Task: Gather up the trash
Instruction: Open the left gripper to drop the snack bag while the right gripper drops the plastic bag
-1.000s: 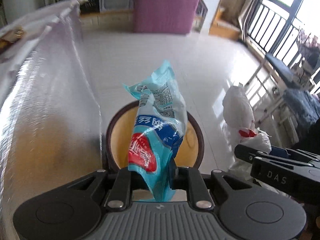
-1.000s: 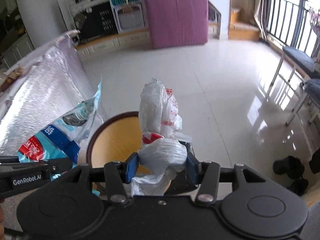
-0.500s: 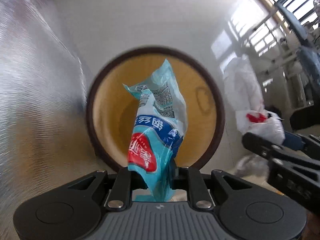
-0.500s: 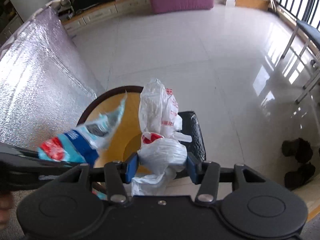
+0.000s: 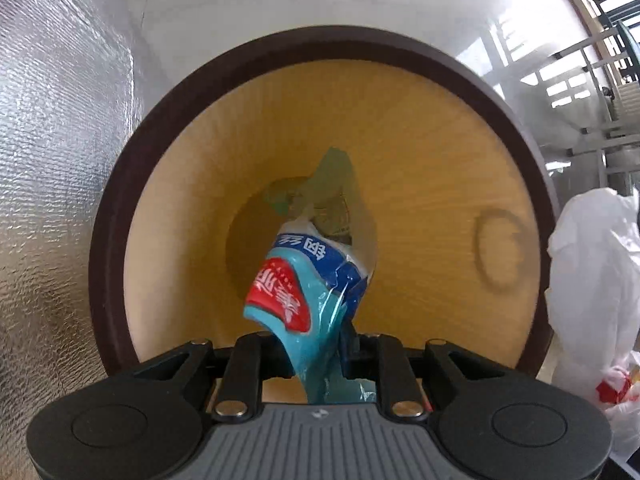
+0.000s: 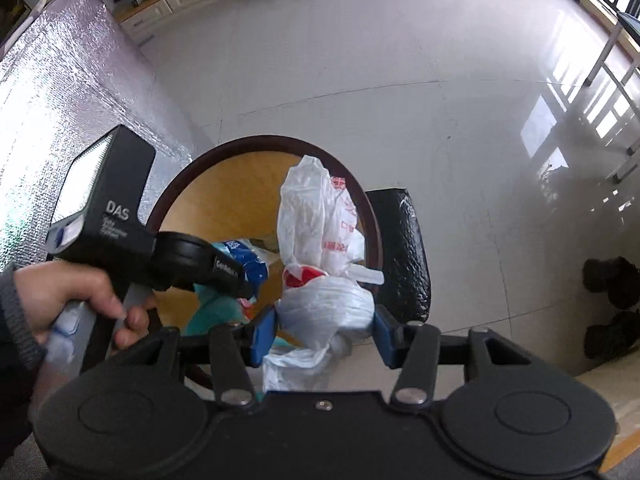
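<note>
My left gripper [image 5: 316,350] is shut on a blue and red snack wrapper [image 5: 308,276], which hangs down into the mouth of a round bin [image 5: 120,200] with a dark brown rim and yellow-wood inside. My right gripper [image 6: 320,332] is shut on a crumpled white plastic bag [image 6: 320,240] with red print, held over the right side of the bin rim [image 6: 176,188]. In the right wrist view the left gripper [image 6: 224,268] and the wrapper [image 6: 244,258] are above the bin. The white bag [image 5: 588,280] shows at the right of the left wrist view.
A silver foil-covered surface [image 5: 52,160] stands just left of the bin and also shows in the right wrist view [image 6: 60,112]. A black object [image 6: 400,248] lies right of the bin. Dark shoes [image 6: 608,280] sit on the shiny tiled floor [image 6: 400,80] at the right.
My left gripper has tilted down and moved over the bin, lowering the wrapper into its mouth. My right gripper has tilted down toward the bin with the white bag still held.
</note>
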